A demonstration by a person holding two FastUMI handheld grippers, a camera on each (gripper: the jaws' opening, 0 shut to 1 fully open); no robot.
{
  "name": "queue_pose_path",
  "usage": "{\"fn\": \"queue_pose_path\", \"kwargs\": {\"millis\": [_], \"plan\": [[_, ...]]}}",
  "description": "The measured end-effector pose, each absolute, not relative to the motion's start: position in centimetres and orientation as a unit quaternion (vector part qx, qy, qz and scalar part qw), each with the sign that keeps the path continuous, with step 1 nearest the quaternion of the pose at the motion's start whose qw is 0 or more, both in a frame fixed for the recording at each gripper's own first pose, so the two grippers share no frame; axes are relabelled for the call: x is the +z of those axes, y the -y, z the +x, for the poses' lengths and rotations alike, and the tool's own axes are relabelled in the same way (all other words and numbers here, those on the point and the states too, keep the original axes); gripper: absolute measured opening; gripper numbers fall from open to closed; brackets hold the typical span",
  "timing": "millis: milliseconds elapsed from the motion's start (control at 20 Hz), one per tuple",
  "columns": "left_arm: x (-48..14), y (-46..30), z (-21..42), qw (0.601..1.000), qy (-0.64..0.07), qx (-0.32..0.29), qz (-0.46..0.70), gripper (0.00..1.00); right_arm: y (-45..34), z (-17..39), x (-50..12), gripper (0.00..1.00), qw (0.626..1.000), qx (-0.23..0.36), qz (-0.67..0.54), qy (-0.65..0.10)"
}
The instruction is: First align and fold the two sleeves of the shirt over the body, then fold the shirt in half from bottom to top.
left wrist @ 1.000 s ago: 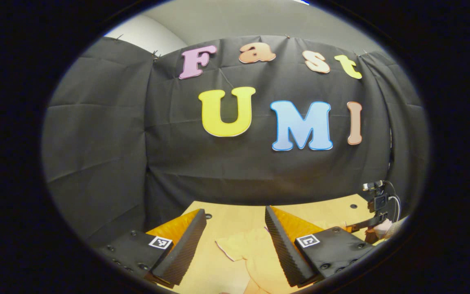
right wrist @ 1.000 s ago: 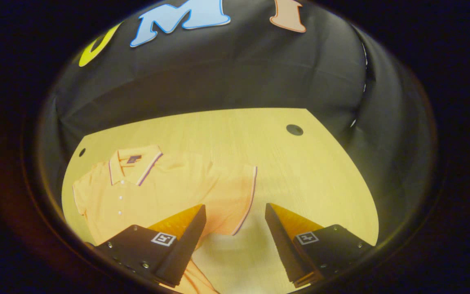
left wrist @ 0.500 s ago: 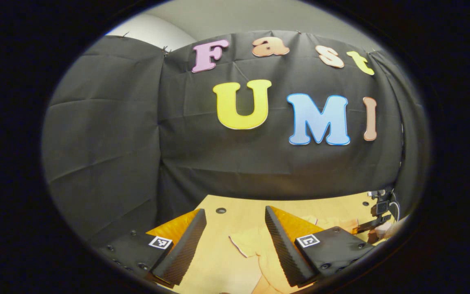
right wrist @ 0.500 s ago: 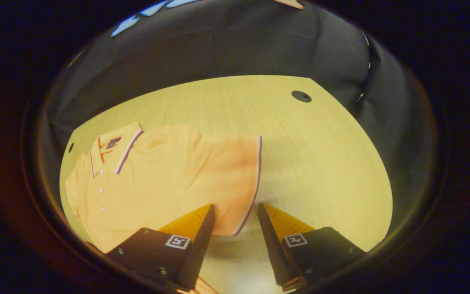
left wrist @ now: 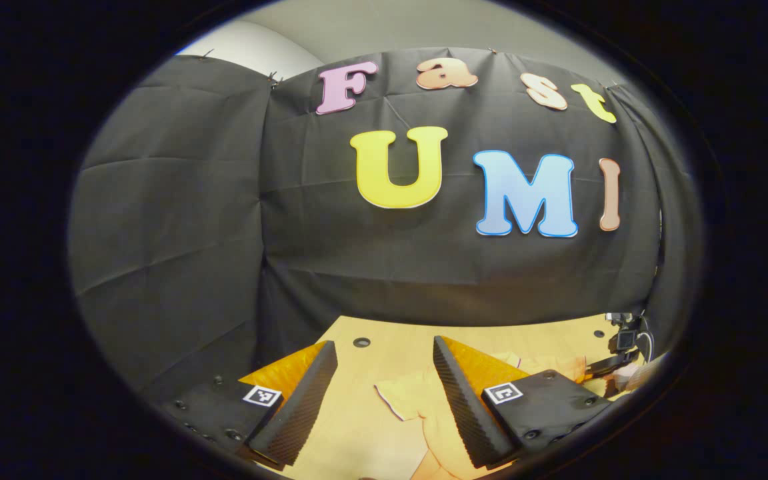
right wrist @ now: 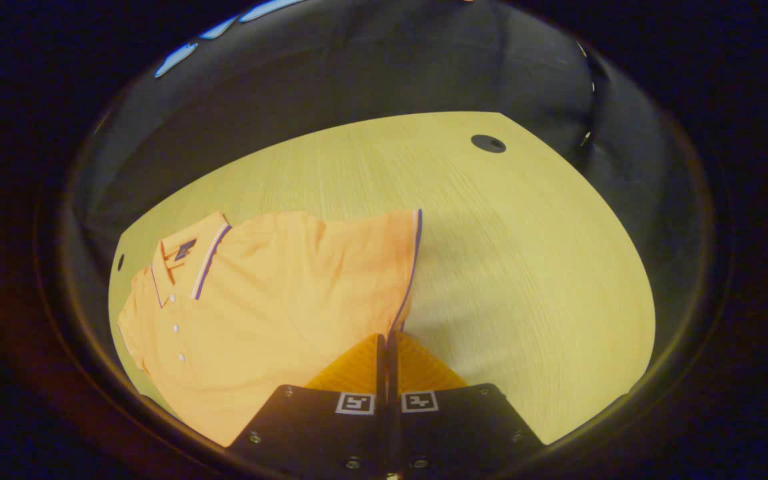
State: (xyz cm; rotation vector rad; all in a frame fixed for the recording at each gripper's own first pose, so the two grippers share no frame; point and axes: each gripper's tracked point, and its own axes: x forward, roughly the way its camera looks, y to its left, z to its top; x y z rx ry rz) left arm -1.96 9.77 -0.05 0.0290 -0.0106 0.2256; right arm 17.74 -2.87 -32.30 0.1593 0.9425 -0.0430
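Note:
An orange polo shirt lies flat on the wooden table, with its striped collar at the left. Its sleeve reaches toward me, and my right gripper is shut on the lower corner of the sleeve's striped hem. In the left gripper view, my left gripper is open above the table, nothing between its fingers. Beneath and beyond it lies the shirt's other sleeve. The right gripper and the hand holding it show far off at the right edge.
Black cloth walls close in the table on the far sides. A round dark hole sits near the table's far right corner, another hole near the far left. Bare wood stretches to the right of the shirt.
My right gripper dropped toward the sleeve hem and went from open to shut on its corner. The left gripper shifted slightly left and stayed open.

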Motion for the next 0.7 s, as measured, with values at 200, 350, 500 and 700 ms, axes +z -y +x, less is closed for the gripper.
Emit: {"fn": "queue_pose_path", "kwargs": {"millis": [200,350,500,700], "plan": [[-0.1,-9.9,-2.1,0.993,0.004,0.114,0.014,0.94,2.6,18.1,-31.7,0.0,0.893,-0.02,0.074,-0.444],[0.0,-10.0,-2.3,0.993,0.003,0.115,0.011,0.94,2.1,18.8,-30.2,0.0,0.902,-0.018,0.067,-0.426],[0.0,-10.2,-2.6,0.993,0.004,0.117,0.008,0.94,0.3,20.2,-27.6,0.0,0.916,0.003,0.048,-0.398],[0.2,-10.8,-3.4,0.992,0.007,0.125,0.002,0.94,-3.8,21.7,-24.0,0.0,0.93,0.049,0.024,-0.365]]}}
